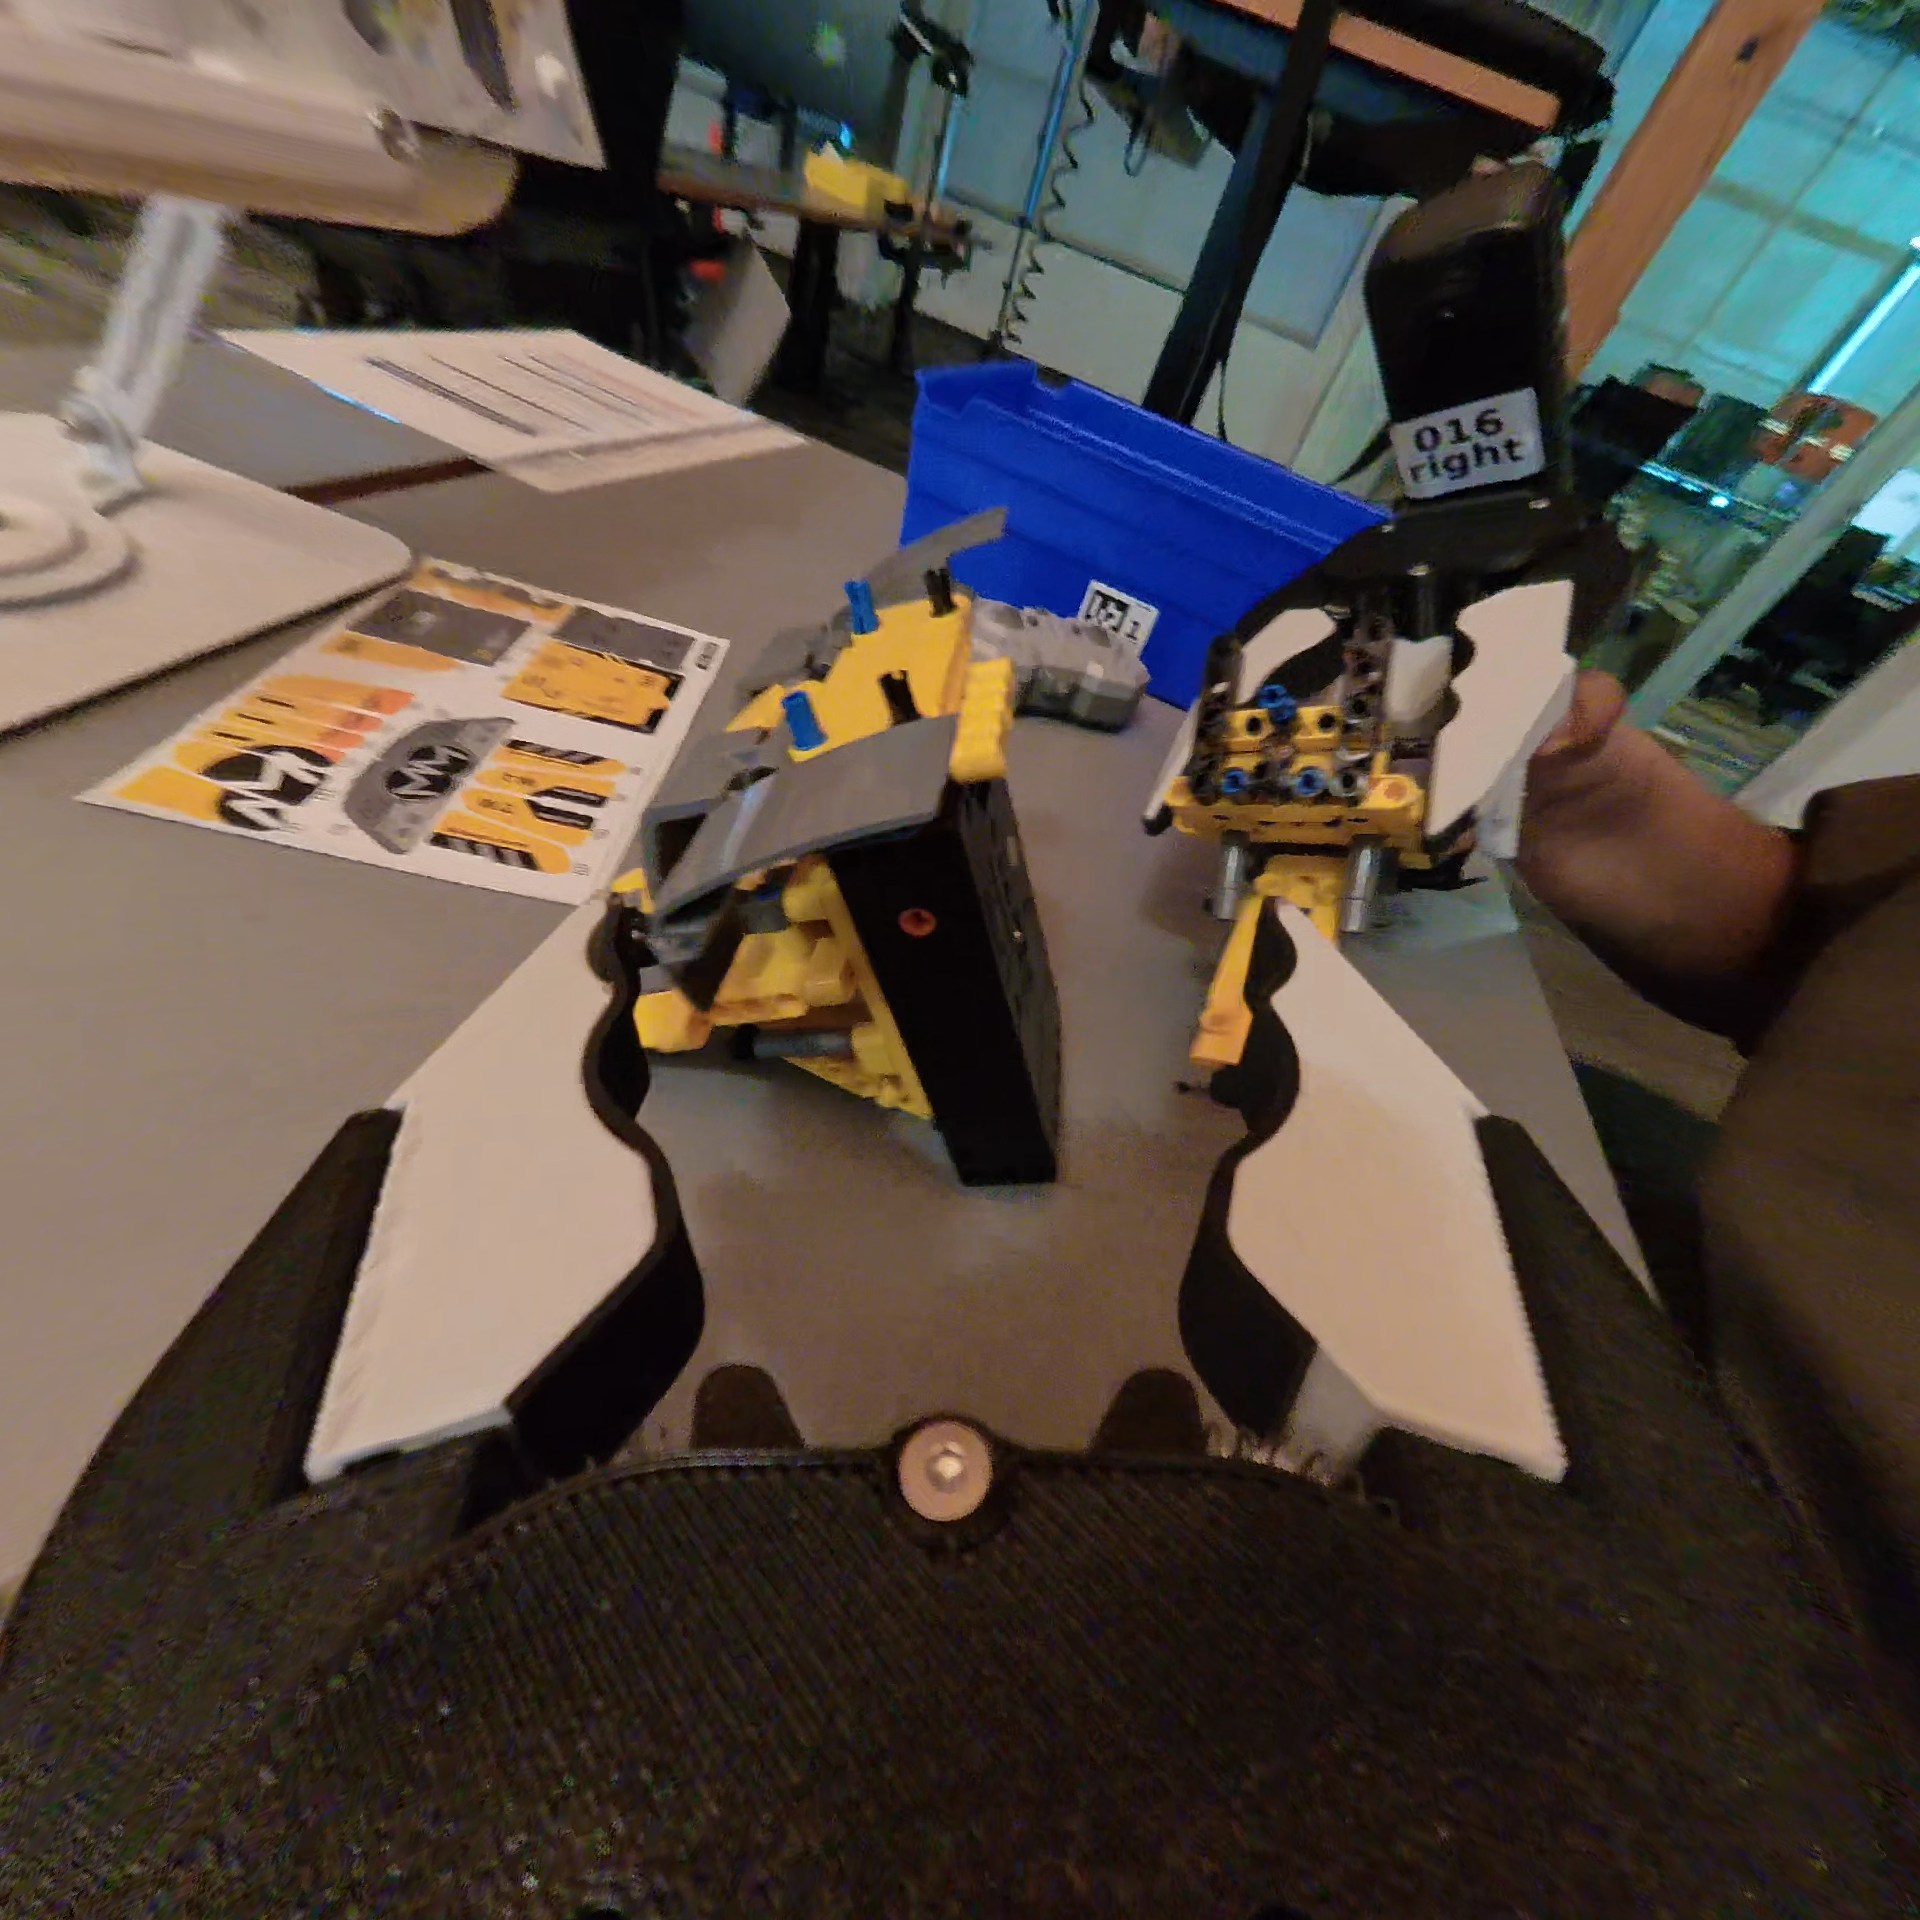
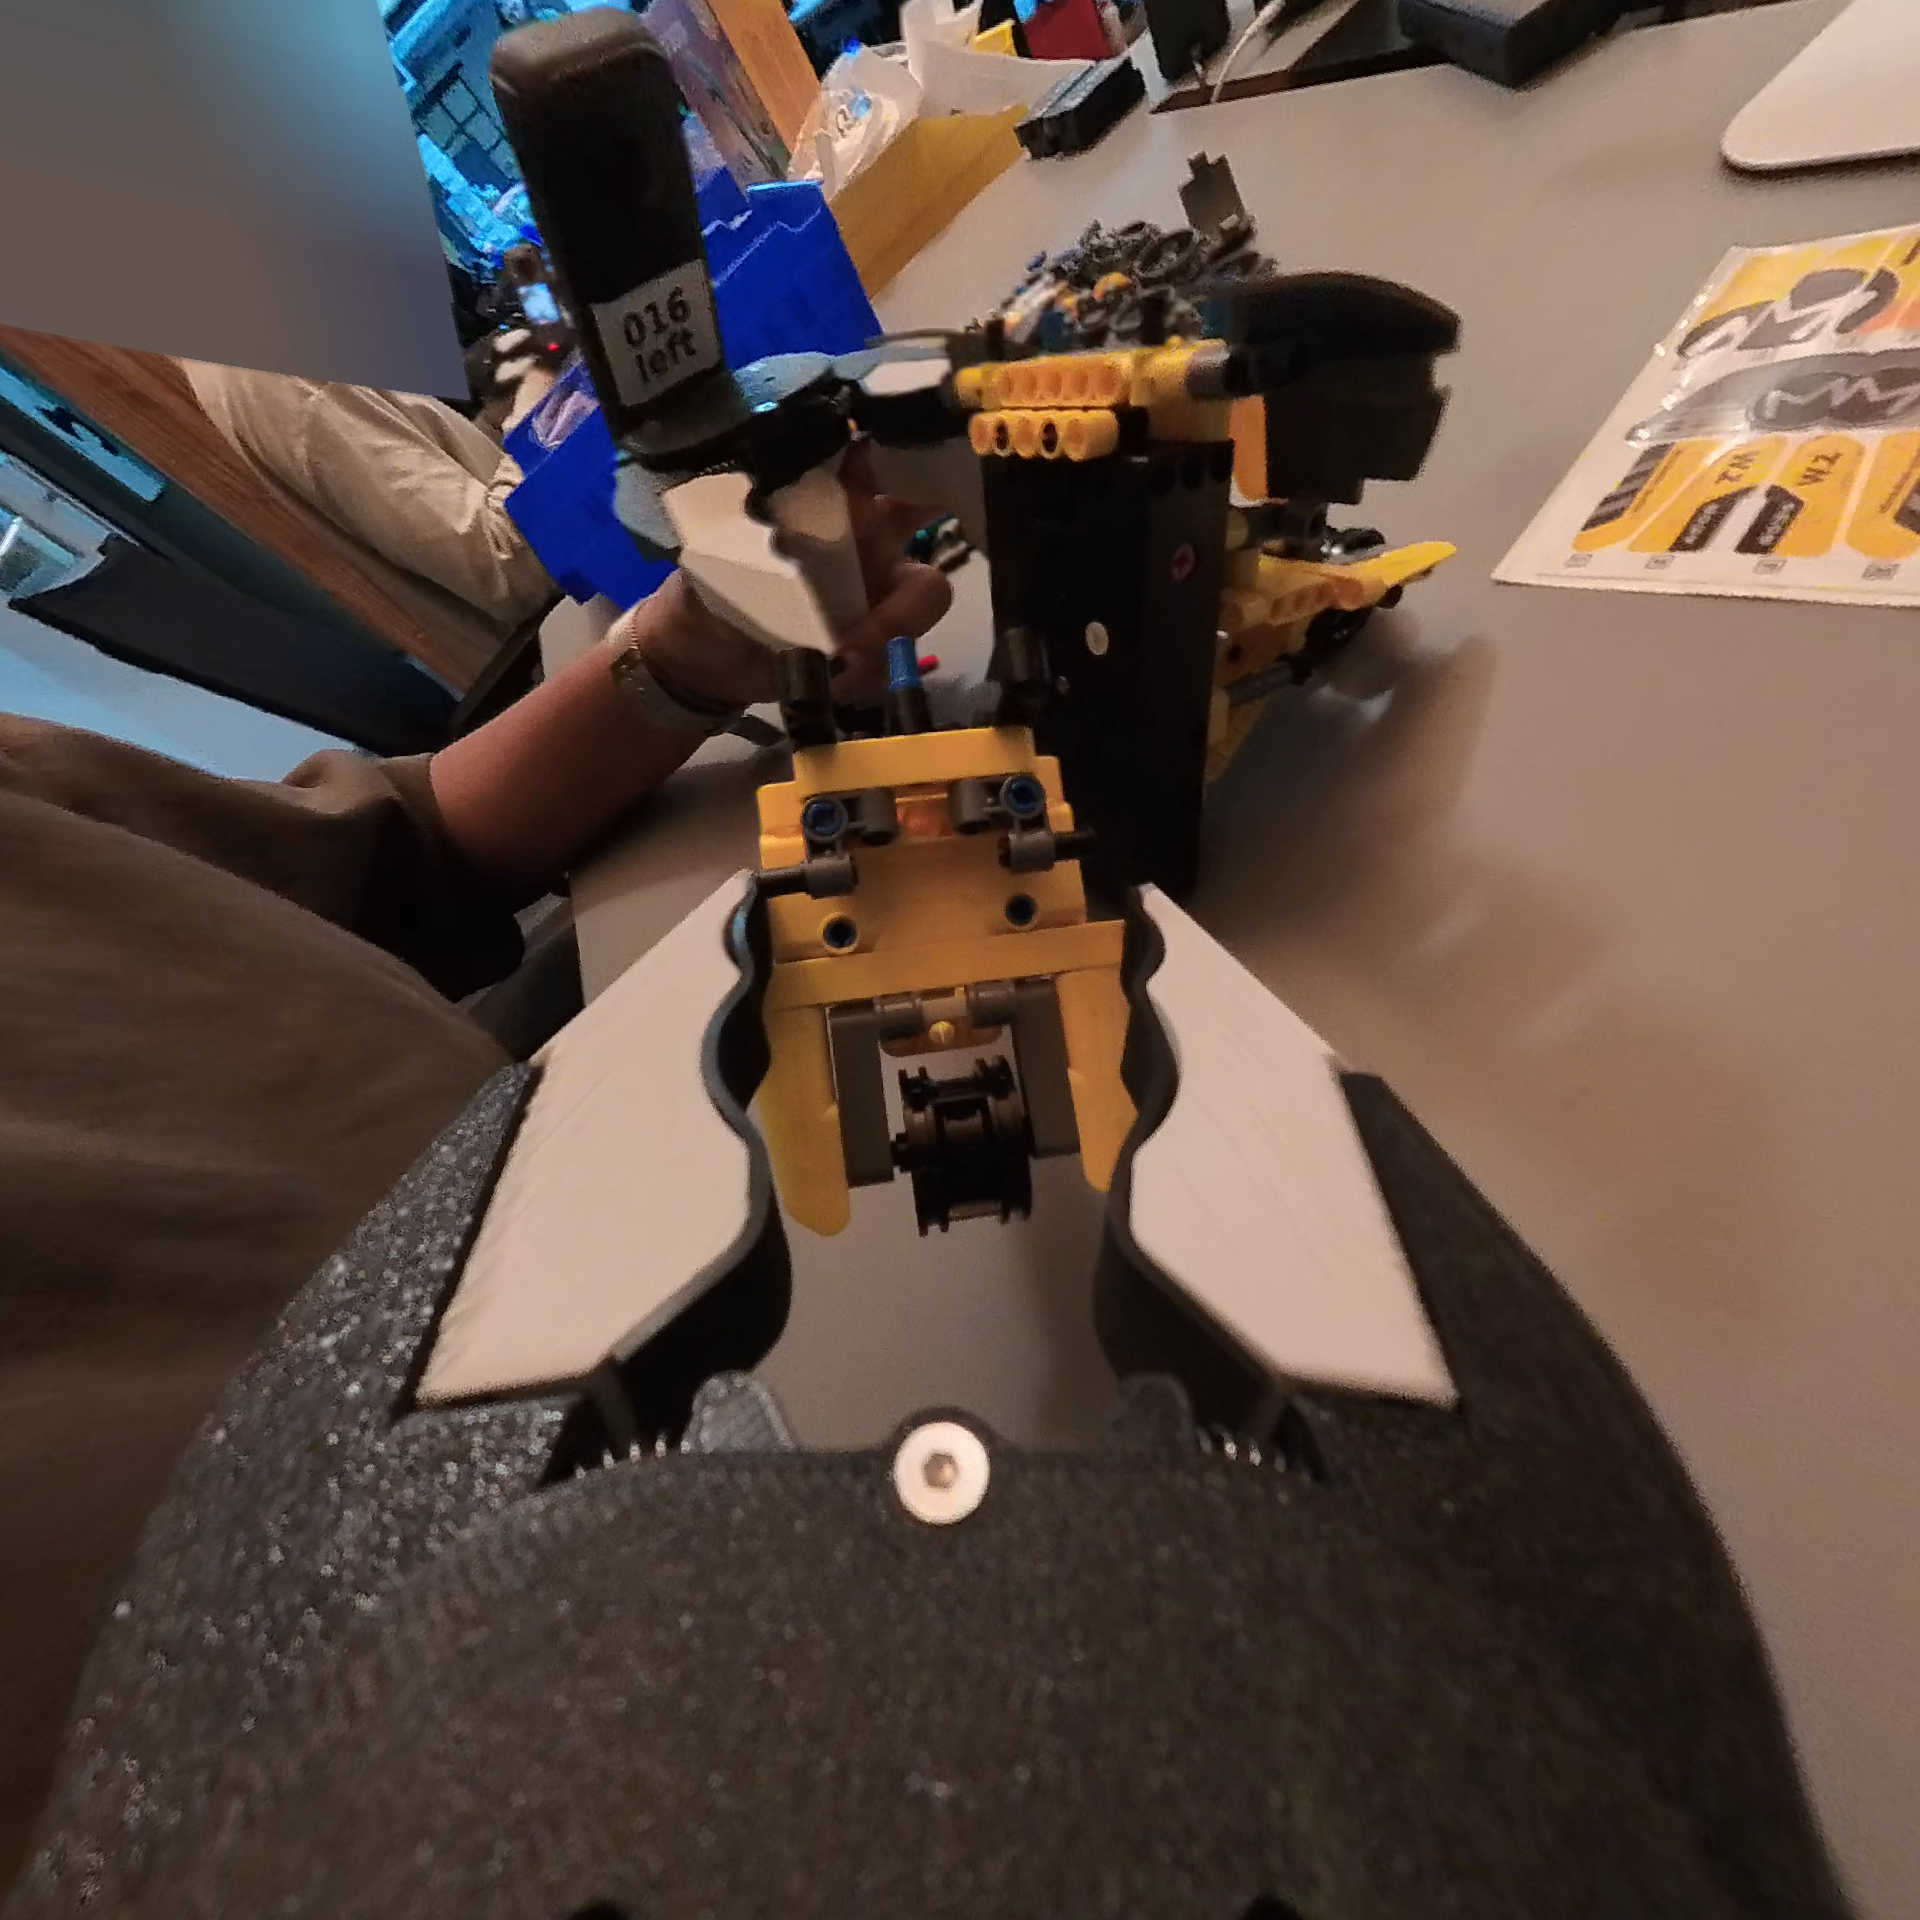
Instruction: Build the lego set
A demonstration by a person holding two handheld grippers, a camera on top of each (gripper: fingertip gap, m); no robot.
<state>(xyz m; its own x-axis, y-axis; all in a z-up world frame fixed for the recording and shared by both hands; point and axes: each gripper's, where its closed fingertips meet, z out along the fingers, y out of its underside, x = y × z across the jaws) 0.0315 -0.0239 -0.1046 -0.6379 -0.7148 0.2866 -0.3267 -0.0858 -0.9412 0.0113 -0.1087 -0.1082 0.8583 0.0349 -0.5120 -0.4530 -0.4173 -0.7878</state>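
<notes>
A large yellow, black and grey brick model (image 1: 935, 935) stands tilted on the grey table (image 1: 260, 1039). My left gripper (image 1: 951, 930) is open around it. Its left fingertip (image 1: 613, 956) is against the model's grey panel, and the right fingertip stands apart from the model. My right gripper (image 2: 940, 914) is shut on a small yellow brick assembly (image 2: 925, 883) with blue and black pins, held just right of the large model (image 2: 1101, 623). In the left wrist view the right gripper (image 1: 1330, 831) points down with that assembly (image 1: 1288, 790) in it. The left gripper (image 2: 800, 613) shows in the right wrist view beyond the assembly.
A blue bin (image 1: 1091, 499) stands behind the models, with a grey brick part (image 1: 1070, 665) before it. A sticker sheet (image 1: 416, 727), a printed page (image 1: 520, 400) and a white stand base (image 1: 156, 540) lie left. A pile of loose pieces (image 2: 1122, 260) and a yellow bin (image 2: 925, 177) sit farther off. A person's arm (image 1: 1662, 862) is at right.
</notes>
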